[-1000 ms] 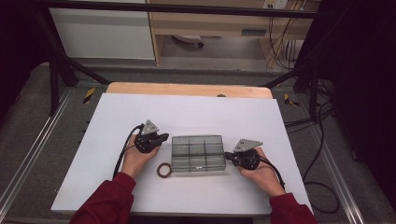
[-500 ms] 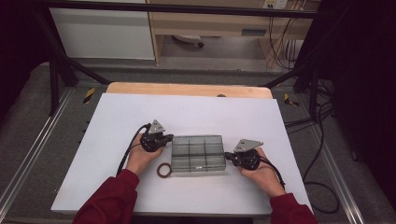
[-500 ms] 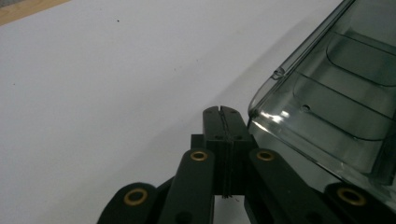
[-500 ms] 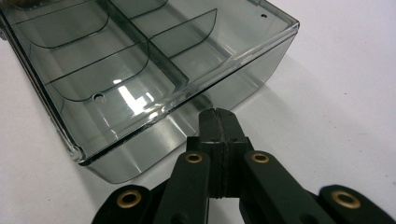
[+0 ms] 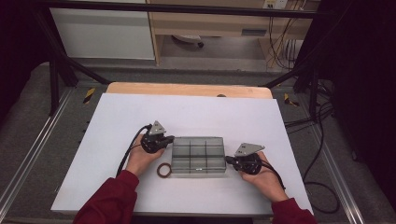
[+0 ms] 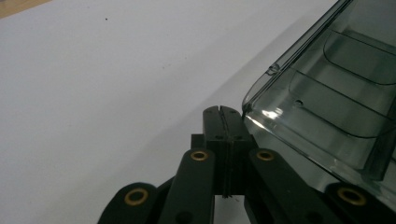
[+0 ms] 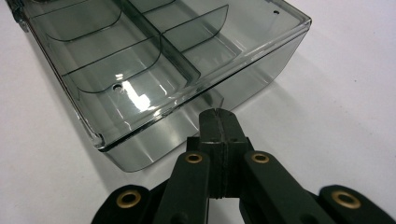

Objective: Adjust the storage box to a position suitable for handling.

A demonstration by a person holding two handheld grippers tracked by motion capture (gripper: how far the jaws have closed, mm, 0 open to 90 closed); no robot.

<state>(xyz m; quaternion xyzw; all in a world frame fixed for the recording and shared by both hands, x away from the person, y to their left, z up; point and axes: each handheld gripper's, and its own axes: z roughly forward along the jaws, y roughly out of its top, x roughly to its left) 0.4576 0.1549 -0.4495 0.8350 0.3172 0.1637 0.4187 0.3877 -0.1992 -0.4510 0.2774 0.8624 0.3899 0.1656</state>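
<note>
Left gripper (image 5: 169,138) moved in to clear box (image 5: 198,157) corner, right gripper (image 5: 228,159) opposite, fingers clenched empty

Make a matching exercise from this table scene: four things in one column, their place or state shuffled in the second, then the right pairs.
1. left tool
2. right tool
3. smoky clear divider box
4. brown tape ring

A. lies flat on the white table by the box's near left corner
B. shut, tips at the box's left far corner
C. sits between both tools
D. shut, tips at the box's right side wall

Pairs: 1-B, 2-D, 3-C, 4-A
</note>
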